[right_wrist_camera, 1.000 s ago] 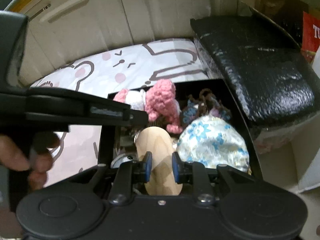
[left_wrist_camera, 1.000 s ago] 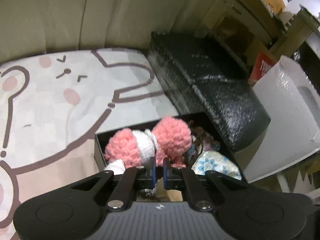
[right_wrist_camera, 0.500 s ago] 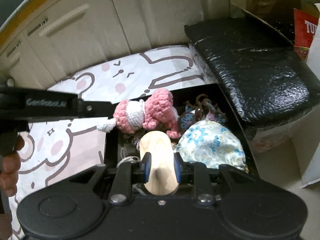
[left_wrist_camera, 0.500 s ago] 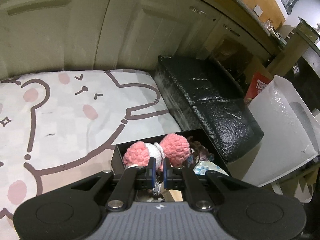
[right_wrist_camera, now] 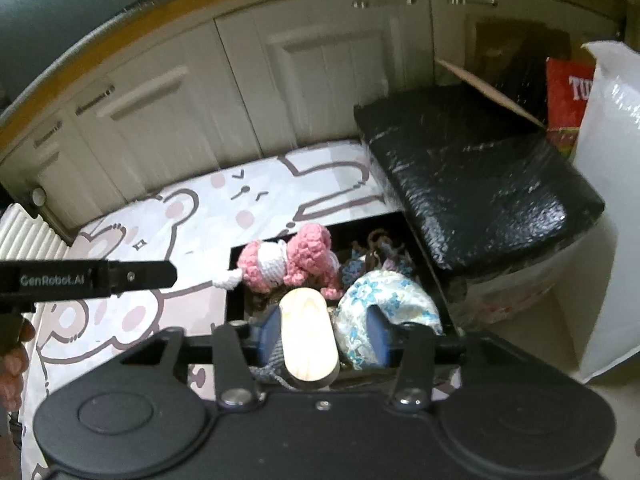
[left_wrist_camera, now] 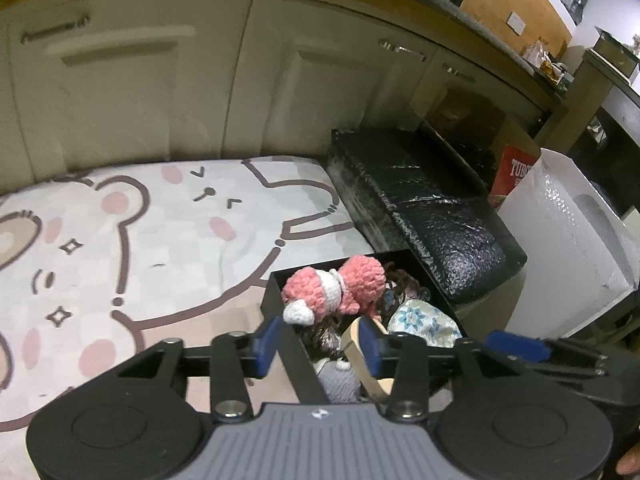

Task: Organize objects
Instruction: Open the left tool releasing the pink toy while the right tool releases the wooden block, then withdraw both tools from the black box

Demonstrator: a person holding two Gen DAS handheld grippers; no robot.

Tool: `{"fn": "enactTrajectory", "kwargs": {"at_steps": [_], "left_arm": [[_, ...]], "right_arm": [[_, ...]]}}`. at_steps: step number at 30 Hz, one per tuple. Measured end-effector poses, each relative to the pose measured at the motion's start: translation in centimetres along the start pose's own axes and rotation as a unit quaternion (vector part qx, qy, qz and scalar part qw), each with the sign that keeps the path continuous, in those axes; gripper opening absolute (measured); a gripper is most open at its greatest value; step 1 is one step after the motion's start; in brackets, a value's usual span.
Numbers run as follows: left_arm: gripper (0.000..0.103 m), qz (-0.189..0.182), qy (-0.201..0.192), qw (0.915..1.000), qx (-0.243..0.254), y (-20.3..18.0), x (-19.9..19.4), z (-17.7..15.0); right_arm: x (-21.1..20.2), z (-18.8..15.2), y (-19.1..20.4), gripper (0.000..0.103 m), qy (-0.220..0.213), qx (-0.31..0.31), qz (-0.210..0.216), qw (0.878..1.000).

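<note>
A black open box (left_wrist_camera: pixel 276 280) (right_wrist_camera: pixel 434 280) sits on the floor mat beside a black wrapped bundle. Inside it lie a pink and white crocheted doll (left_wrist_camera: pixel 334 288) (right_wrist_camera: pixel 286 262), a blue-flowered cloth pouch (left_wrist_camera: pixel 424 320) (right_wrist_camera: pixel 384 300), a pale wooden oval piece (right_wrist_camera: pixel 306 338) (left_wrist_camera: pixel 360 348) and a grey knitted item (left_wrist_camera: pixel 340 380). My left gripper (left_wrist_camera: pixel 318 344) is open above the box's near left wall. My right gripper (right_wrist_camera: pixel 322 336) is open, its jaws standing on either side of the wooden piece without gripping it.
A cartoon bear mat (left_wrist_camera: pixel 140 240) covers the floor to the left. A black wrapped bundle (left_wrist_camera: pixel 424 208) lies right of the box, with a white bubble-wrap package (left_wrist_camera: pixel 568 248) and a red carton (left_wrist_camera: pixel 516 172) beyond. Cream cabinet doors (left_wrist_camera: pixel 160 80) stand behind.
Both grippers have opened and pulled up and back from the box. The left one has let go of the pink doll and the right one of the wooden piece; both now rest in the box.
</note>
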State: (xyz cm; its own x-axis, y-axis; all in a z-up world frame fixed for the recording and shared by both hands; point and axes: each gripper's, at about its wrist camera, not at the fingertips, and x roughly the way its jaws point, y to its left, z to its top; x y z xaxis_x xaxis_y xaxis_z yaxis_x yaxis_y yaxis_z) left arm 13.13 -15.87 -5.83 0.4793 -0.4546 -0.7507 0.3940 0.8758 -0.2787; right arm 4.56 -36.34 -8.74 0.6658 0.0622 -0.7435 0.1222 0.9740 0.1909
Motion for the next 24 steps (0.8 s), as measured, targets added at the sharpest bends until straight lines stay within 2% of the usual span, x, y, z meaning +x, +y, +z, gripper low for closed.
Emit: {"fn": "enactTrajectory", "kwargs": {"at_steps": [3,5,9,13,18,24], "left_arm": [[0.075,0.009,-0.006,0.9999,0.002,-0.2,-1.5,-0.6],[0.080,0.013,-0.010,0.9998,0.008,-0.5,-2.6,-1.0],[0.097,0.021,-0.023,0.9994,0.017,-0.9,-4.8,-1.8],[0.102,0.031,-0.029,0.9987,0.029,-1.3,-7.0,-2.7],[0.103,0.035,-0.041,0.9976,0.043,-1.7,-9.6,-3.6],[0.103,0.056,-0.056,0.9955,0.051,-2.3,-12.6,-4.7]], "right_arm": [[-1.5,-0.2,0.4,0.071,-0.009,-0.010,-0.007,1.000],[-2.5,-0.4,0.6,0.075,-0.015,-0.017,-0.010,1.000],[-4.5,-0.8,1.1,0.087,-0.026,-0.020,-0.014,0.999],[-6.6,-1.3,1.8,0.097,-0.035,-0.029,-0.020,0.999],[-8.6,-1.8,2.6,0.099,-0.042,-0.035,-0.033,0.998],[-10.9,-2.6,3.6,0.100,-0.054,-0.047,-0.048,0.996]]}}
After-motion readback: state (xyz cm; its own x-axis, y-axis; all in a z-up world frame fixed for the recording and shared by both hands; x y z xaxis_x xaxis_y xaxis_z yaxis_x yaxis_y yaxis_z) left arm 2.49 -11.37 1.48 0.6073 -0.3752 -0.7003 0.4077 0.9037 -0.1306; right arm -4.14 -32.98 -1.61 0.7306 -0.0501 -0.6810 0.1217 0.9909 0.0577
